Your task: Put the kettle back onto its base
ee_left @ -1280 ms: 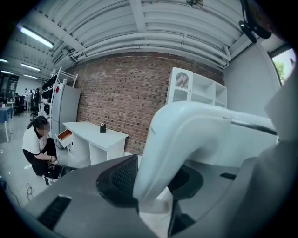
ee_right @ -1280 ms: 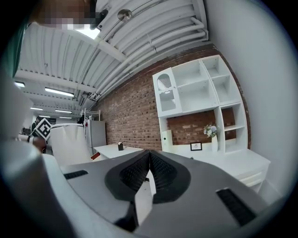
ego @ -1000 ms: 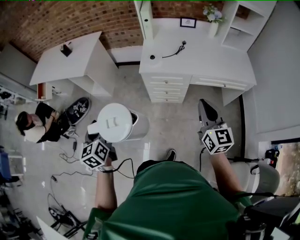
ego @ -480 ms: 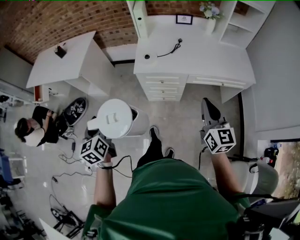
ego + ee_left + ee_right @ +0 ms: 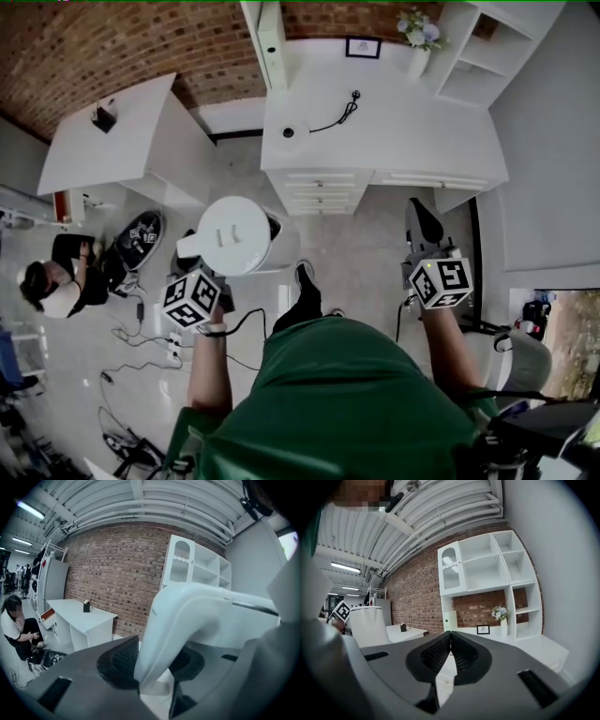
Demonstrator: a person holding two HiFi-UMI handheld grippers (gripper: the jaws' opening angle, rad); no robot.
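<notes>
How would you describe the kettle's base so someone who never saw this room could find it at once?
Find the white desk with drawers against the brick wall. Near its left end lies the kettle base, a small round disc with a dark centre. Unlike the framed picture and flower vase at the back, it lies flat and trails a black cord.
</notes>
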